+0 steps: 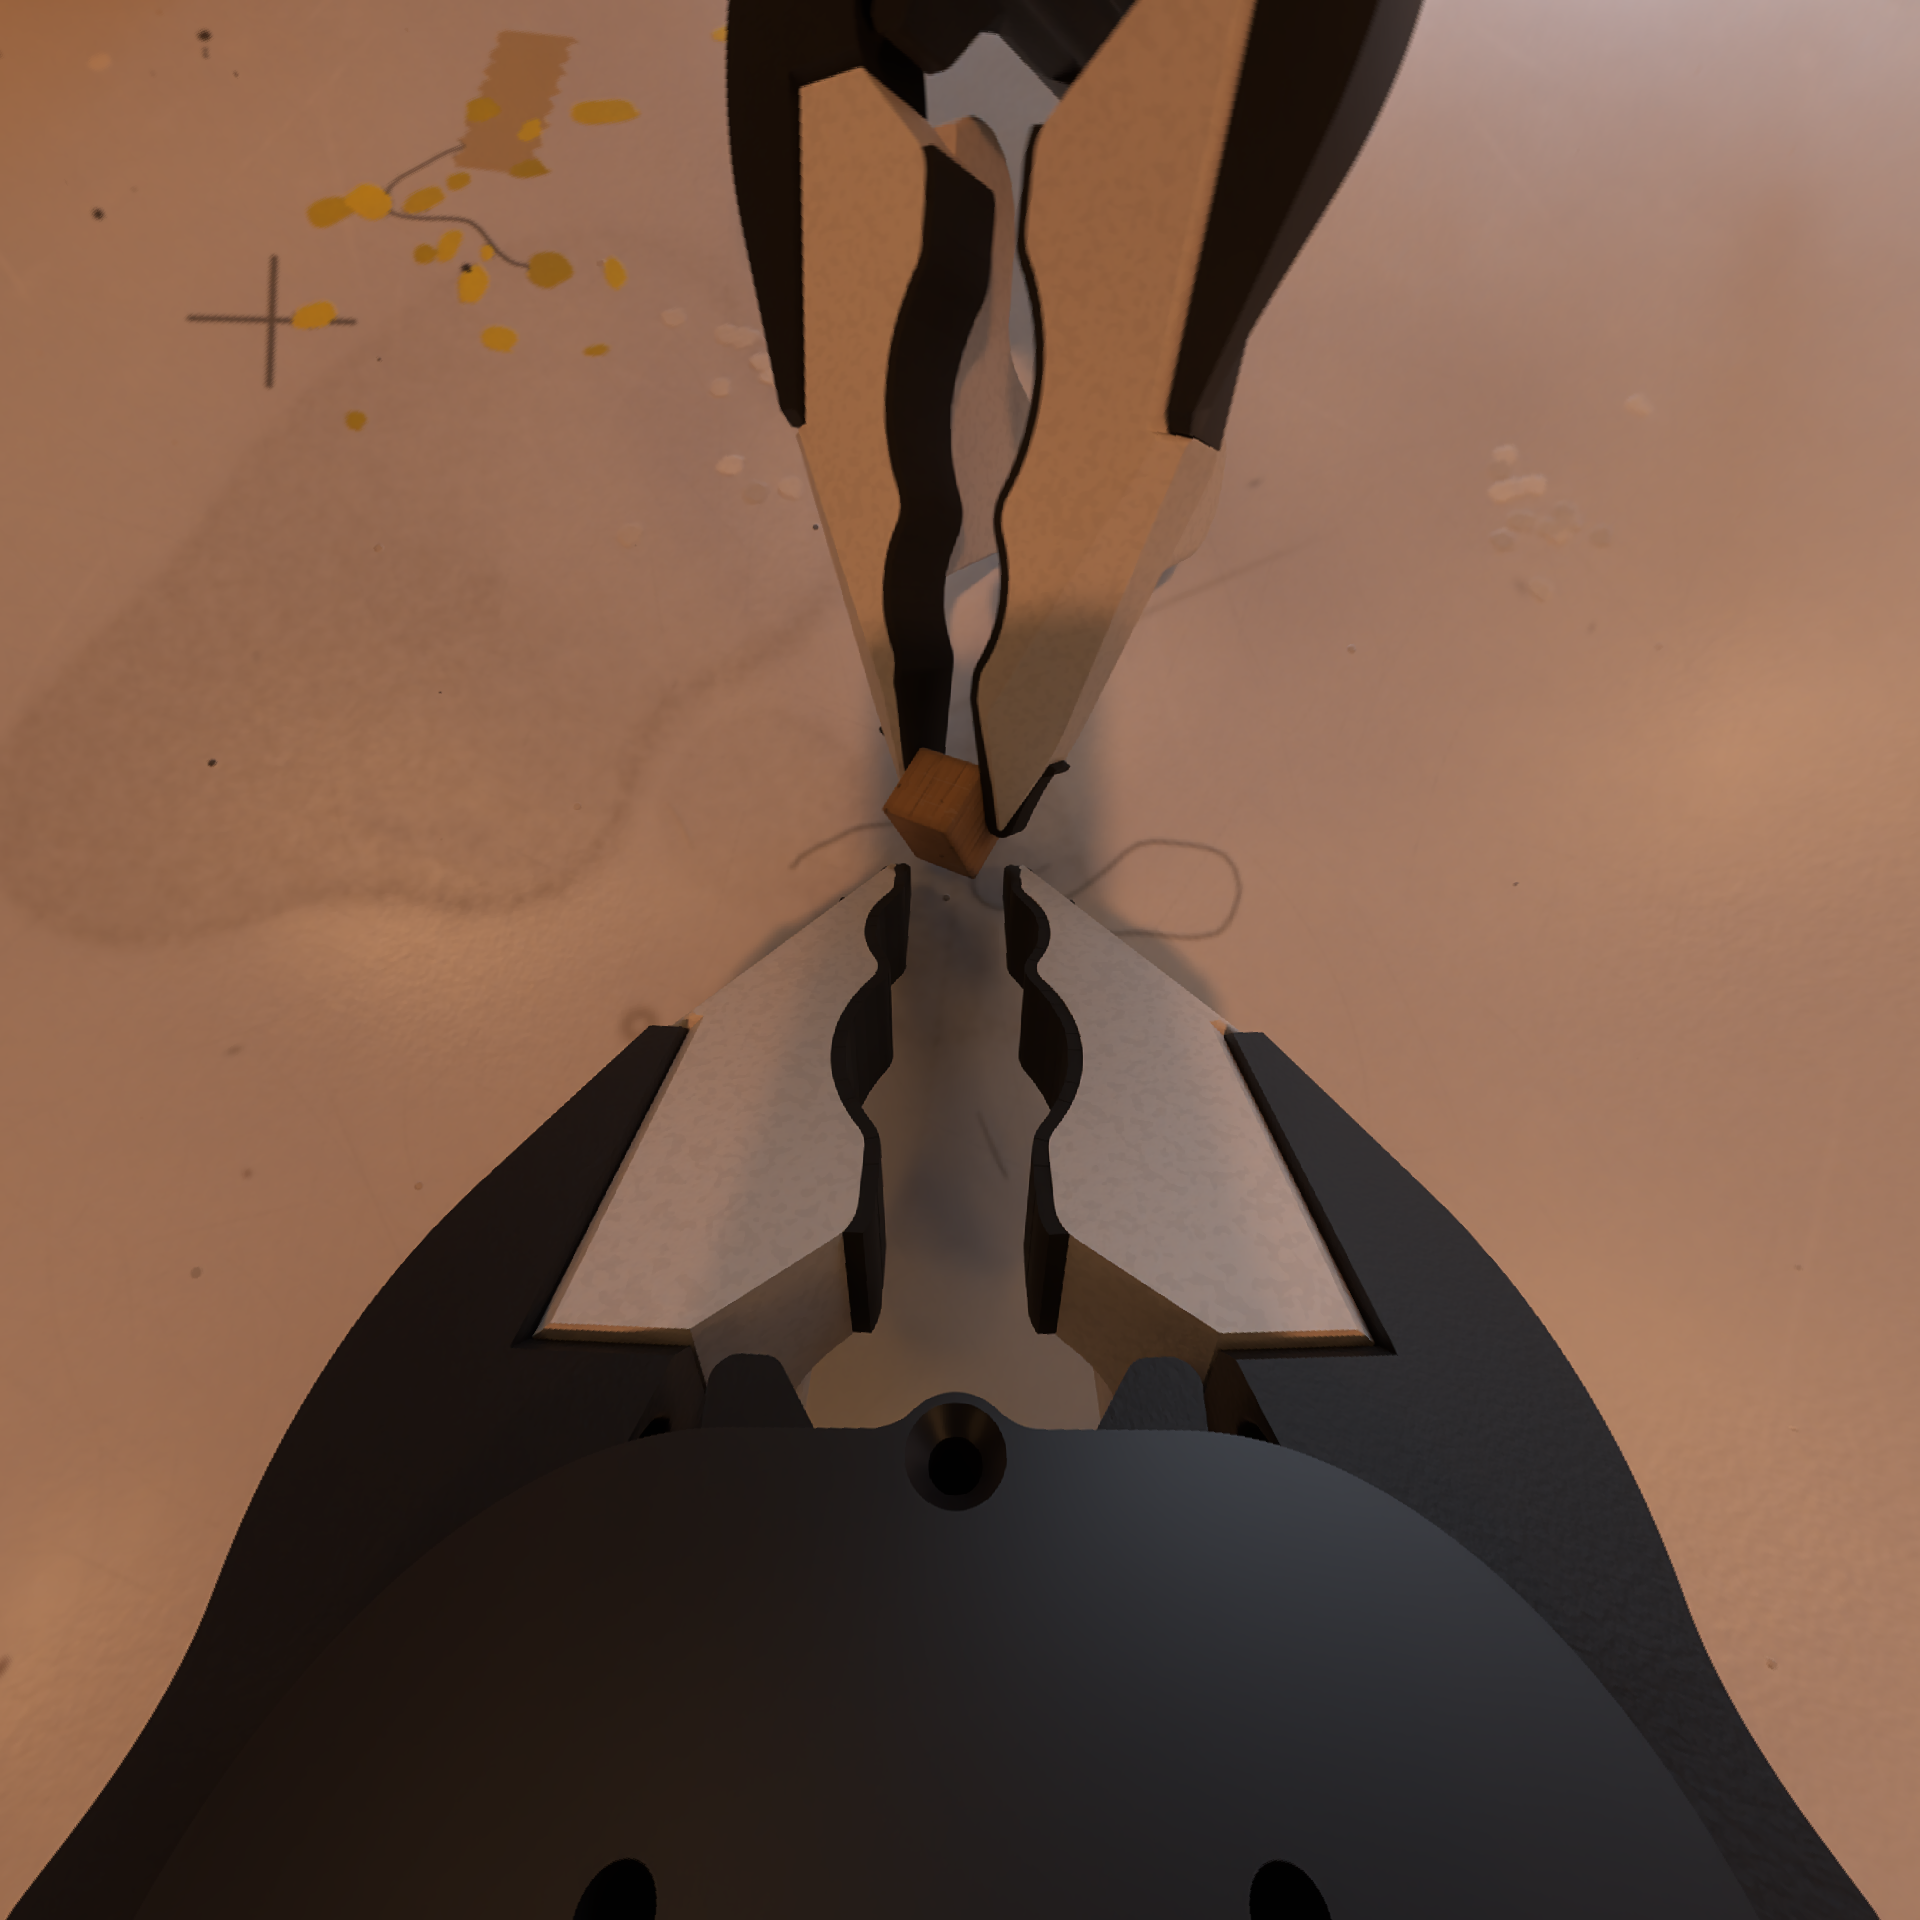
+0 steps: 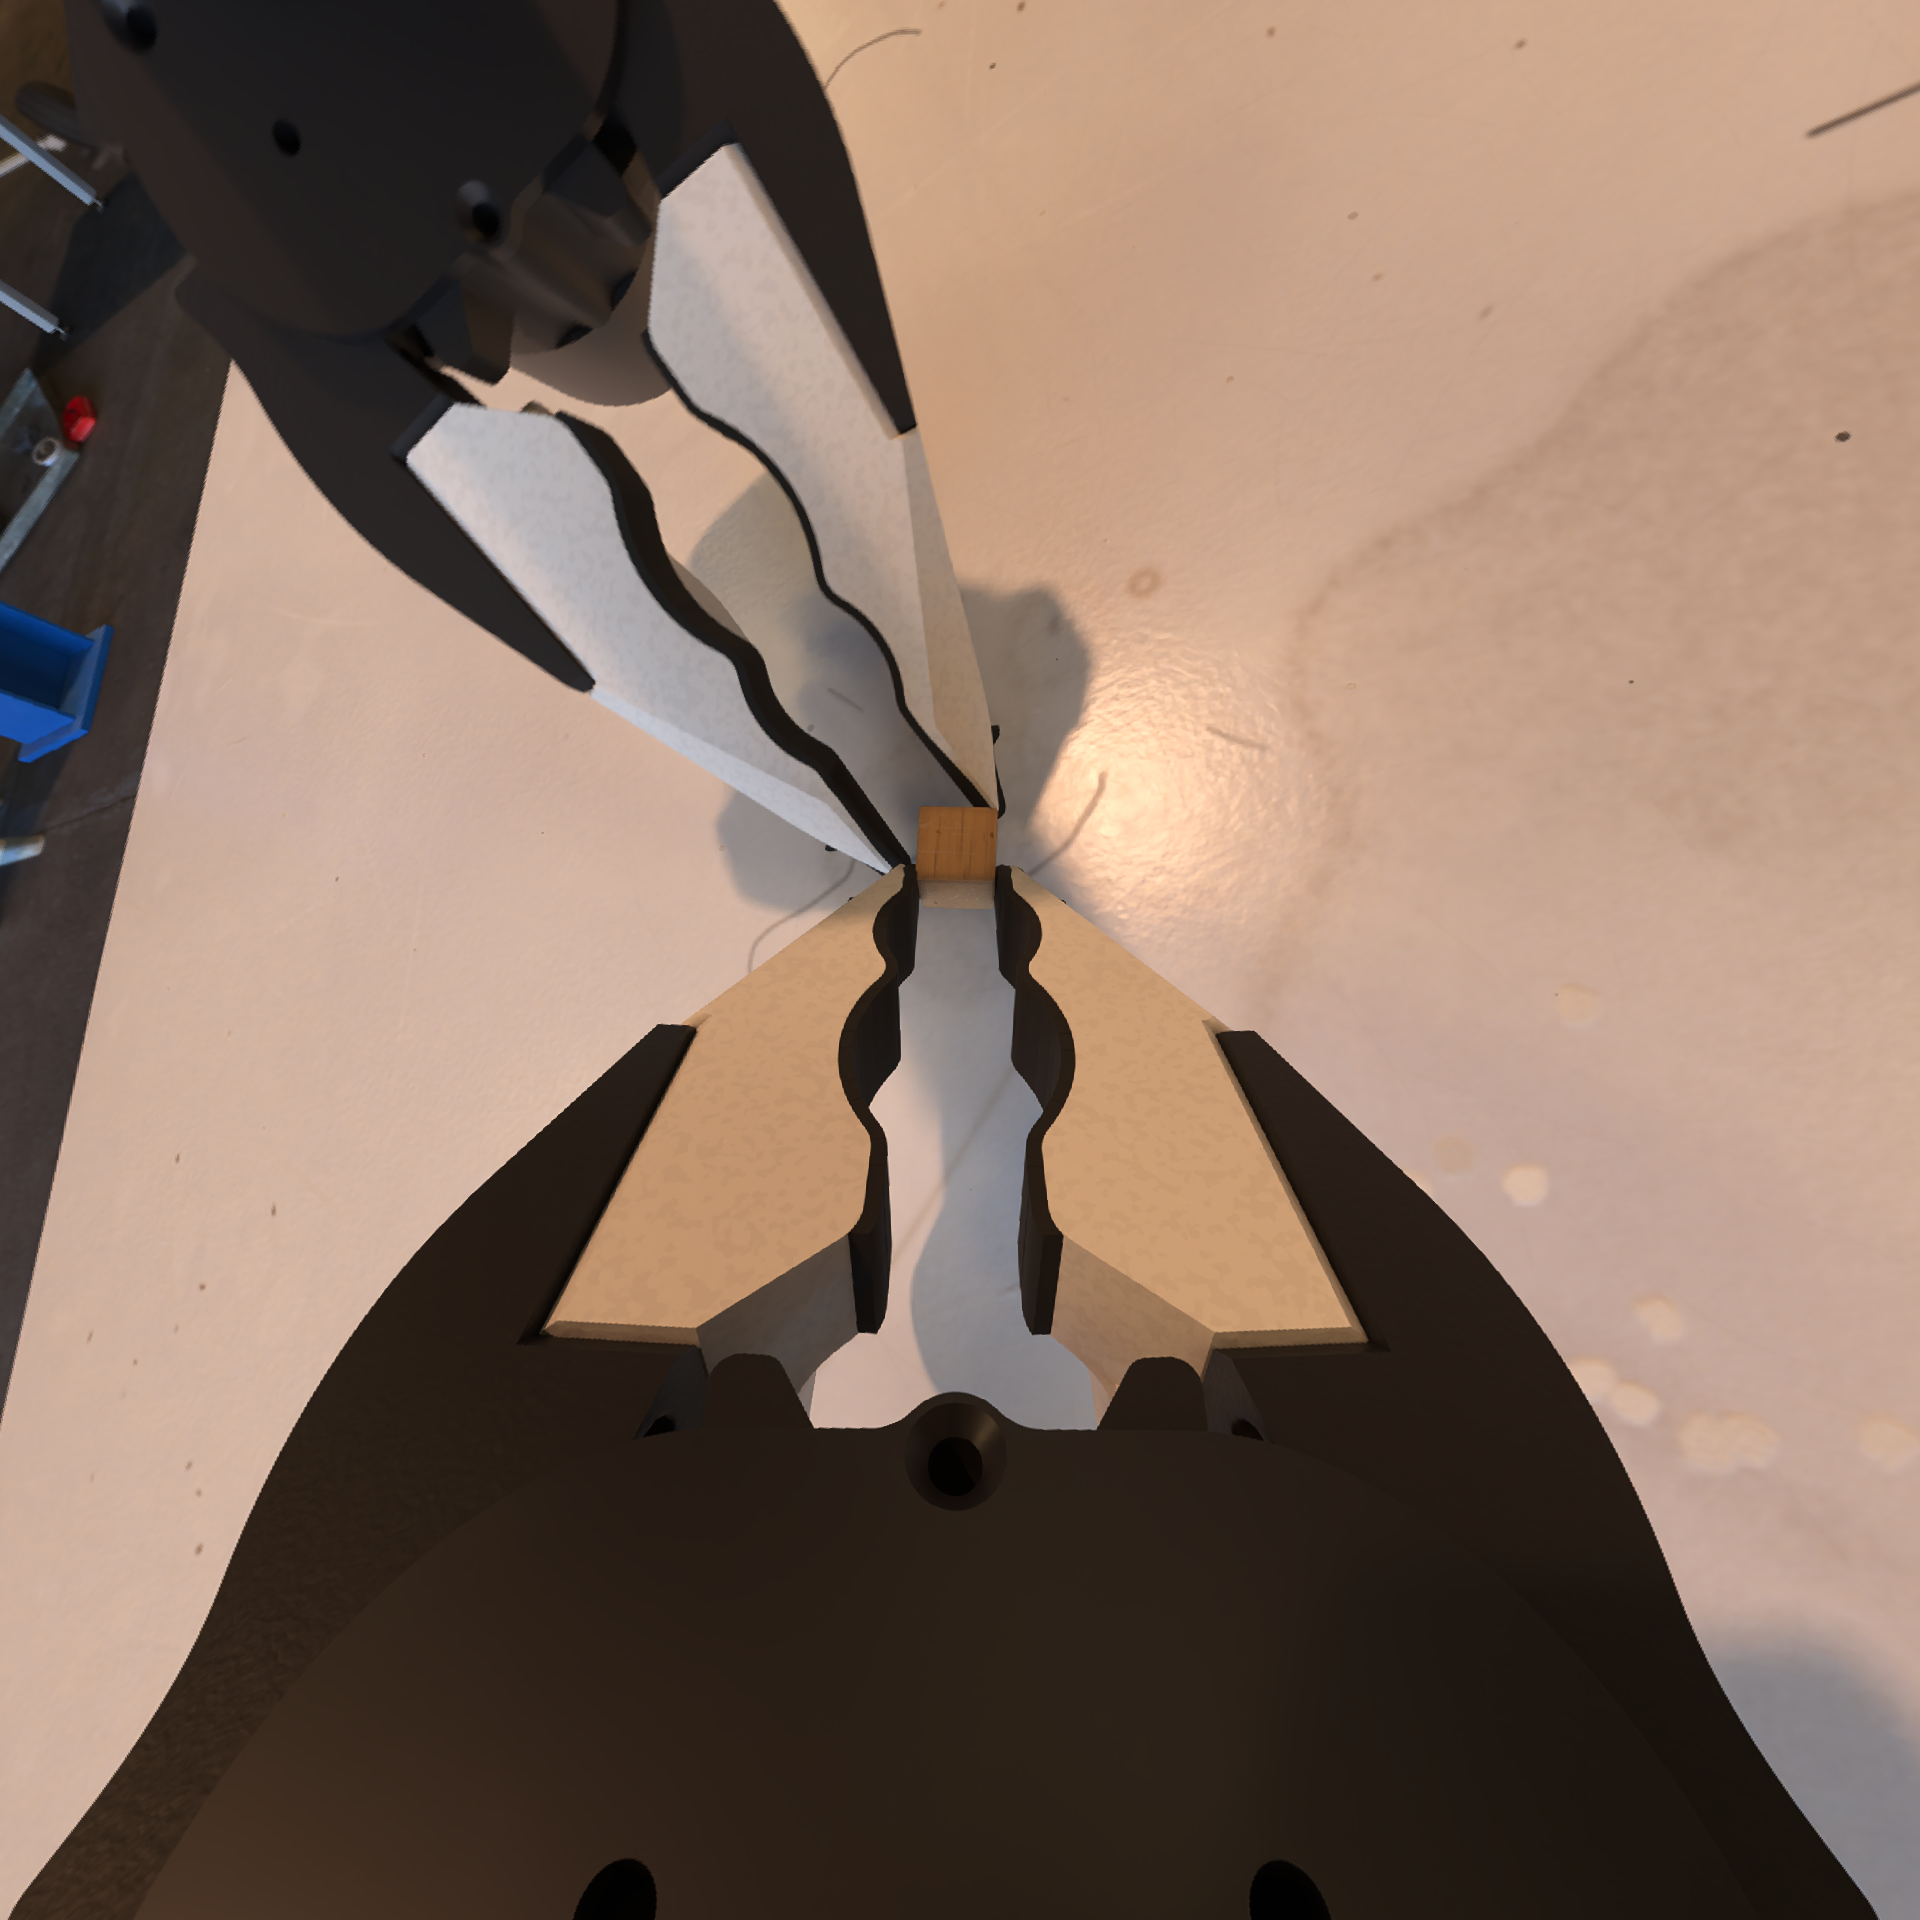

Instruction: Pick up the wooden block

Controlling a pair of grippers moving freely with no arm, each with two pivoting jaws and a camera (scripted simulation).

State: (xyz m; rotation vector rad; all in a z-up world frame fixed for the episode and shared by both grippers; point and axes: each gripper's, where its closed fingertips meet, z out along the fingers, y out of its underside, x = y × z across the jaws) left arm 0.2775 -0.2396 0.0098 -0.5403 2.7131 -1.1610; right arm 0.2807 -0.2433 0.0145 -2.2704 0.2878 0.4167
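We have the block [image 2: 957,840] on the table [image 2: 1455,727] at the right gripper [image 2: 957,878] tips, which look pinched on it, though barely. The left gripper [image 1: 957,878] sits narrowly parted just beside it, holding nothing. Such a shallow grip could slip on lifting, and the crowded tips could collide. Yellow paint spots [image 1: 468,208] lie well apart.

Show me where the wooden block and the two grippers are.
wooden block [image 2: 957,840]: right wrist view, its top face.
right gripper [image 2: 957,881]: right wrist view, between fingertips.
left gripper [image 1: 957,878]: left wrist view, between fingertips.
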